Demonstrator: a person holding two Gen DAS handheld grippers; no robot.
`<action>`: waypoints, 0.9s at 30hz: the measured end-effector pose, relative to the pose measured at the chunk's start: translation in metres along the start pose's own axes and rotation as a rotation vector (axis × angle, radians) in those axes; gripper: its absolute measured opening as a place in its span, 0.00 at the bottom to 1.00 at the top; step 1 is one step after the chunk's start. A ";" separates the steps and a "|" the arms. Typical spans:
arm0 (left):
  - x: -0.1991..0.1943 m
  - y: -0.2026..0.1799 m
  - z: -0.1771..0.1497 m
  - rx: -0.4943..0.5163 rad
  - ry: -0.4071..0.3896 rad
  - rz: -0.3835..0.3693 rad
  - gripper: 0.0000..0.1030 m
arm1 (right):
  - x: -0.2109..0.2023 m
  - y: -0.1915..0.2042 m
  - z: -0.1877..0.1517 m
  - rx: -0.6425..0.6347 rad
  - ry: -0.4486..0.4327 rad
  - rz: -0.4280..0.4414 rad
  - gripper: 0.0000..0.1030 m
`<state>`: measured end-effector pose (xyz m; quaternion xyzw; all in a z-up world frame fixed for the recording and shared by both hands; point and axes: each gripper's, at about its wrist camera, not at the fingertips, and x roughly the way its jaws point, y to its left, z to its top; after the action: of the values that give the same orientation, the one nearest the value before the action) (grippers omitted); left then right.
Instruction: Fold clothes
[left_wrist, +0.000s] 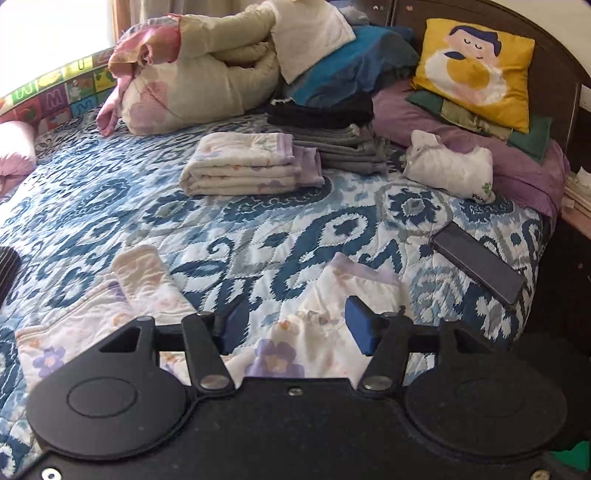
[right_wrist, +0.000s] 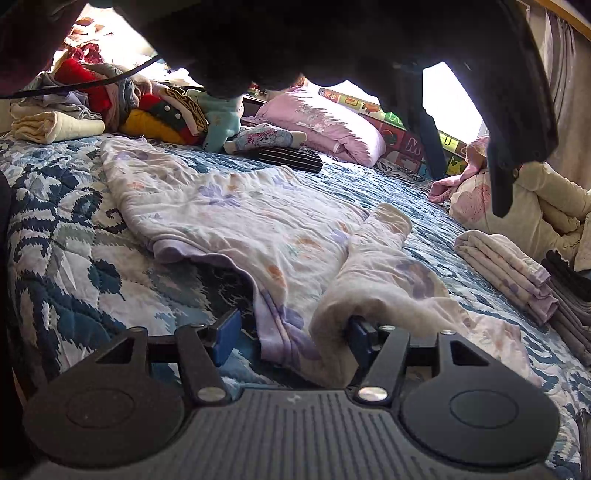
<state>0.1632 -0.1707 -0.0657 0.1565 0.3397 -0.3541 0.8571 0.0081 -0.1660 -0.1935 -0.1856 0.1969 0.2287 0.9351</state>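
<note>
Floral garment (right_wrist: 236, 206) lies spread on the bed (right_wrist: 66, 258), its sleeve folded over the right tool (right_wrist: 291, 341) (jaws apart, pinching nothing); the left tool (left_wrist: 295, 321) hovers spread above the garment, empty.

Both grippers, left (left_wrist: 293, 325) and right (right_wrist: 291, 341), are being seen as black bodies with round discs, silver screws, and blue pads (right_wrist: 226, 338).
</note>
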 end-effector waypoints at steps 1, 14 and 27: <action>0.016 -0.004 0.005 0.025 0.028 -0.013 0.53 | 0.000 0.001 -0.001 -0.001 0.005 0.002 0.60; 0.141 0.006 0.025 -0.010 0.265 -0.205 0.14 | 0.008 -0.007 -0.002 0.034 0.012 0.045 0.62; -0.045 0.113 -0.035 -0.414 -0.357 -0.187 0.08 | -0.002 -0.020 0.004 0.117 -0.036 0.001 0.61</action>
<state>0.2040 -0.0514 -0.0570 -0.1186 0.2616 -0.3767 0.8807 0.0178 -0.1812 -0.1839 -0.1264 0.1933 0.2204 0.9477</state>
